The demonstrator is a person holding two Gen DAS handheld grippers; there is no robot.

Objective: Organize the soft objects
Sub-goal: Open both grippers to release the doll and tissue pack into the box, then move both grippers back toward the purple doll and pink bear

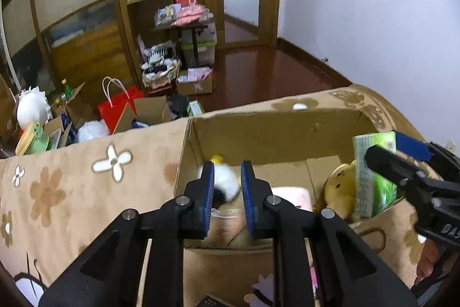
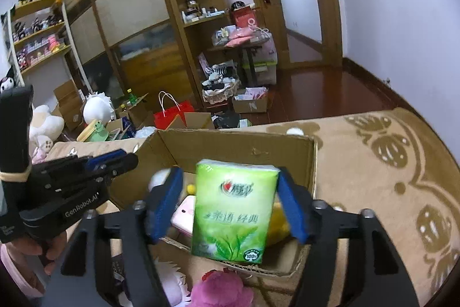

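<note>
Your right gripper holds its jaws spread, the green tissue pack between them, above the cardboard box. Your left gripper is spread too. Both hang over a tan floral blanket; beyond it, dark wood floor and cluttered shelves.

A green plastic-wrapped tissue pack stood upright over the open brown cardboard box, which held a yellow plush toy.
</note>
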